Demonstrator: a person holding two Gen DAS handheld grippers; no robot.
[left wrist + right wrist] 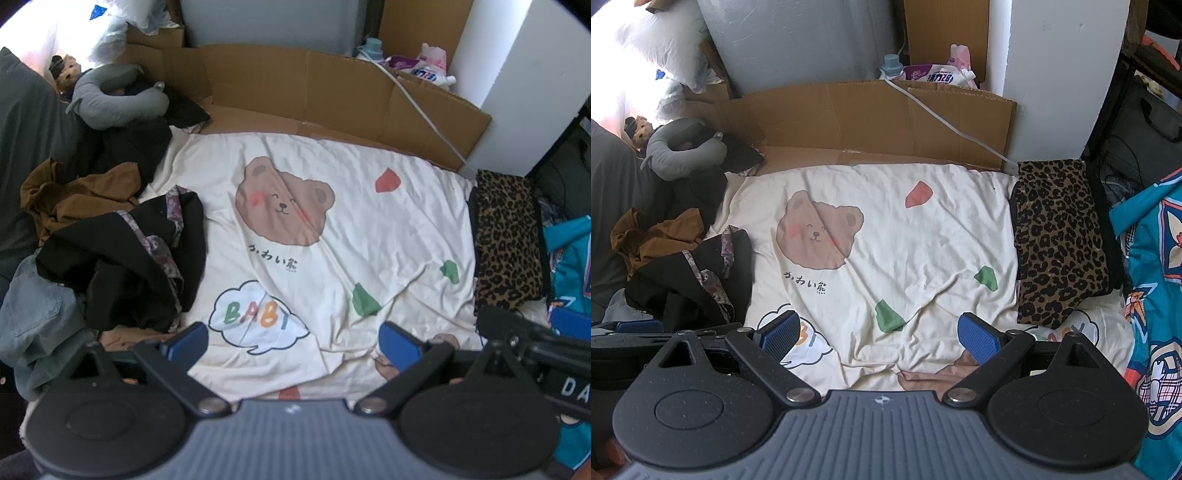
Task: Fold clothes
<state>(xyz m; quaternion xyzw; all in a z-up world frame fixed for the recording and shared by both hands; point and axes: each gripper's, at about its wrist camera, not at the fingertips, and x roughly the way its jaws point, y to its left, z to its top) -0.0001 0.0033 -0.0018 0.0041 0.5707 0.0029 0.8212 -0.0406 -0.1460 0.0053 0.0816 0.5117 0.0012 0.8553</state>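
A heap of unfolded clothes lies at the left of a cream bear-print sheet [369, 229] [923, 236]: a black garment with floral trim [122, 266] [698, 280], a brown one [74, 199] [653, 236] and pale denim [33, 317]. A folded leopard-print garment [508, 240] [1060, 243] rests at the right edge. My left gripper [293, 341] hovers open over the sheet's near part, nothing between its blue pads. My right gripper [879, 334] is open as well, empty, and shows at the right edge of the left wrist view.
Flattened cardboard [314, 88] [871, 118] stands behind the sheet with a white cable [945, 122] across it. A grey neck pillow [107, 96] [679, 147] and small plush toy sit at far left. A white pillar [1056, 74], detergent pouches and teal patterned fabric [1156, 295] lie right.
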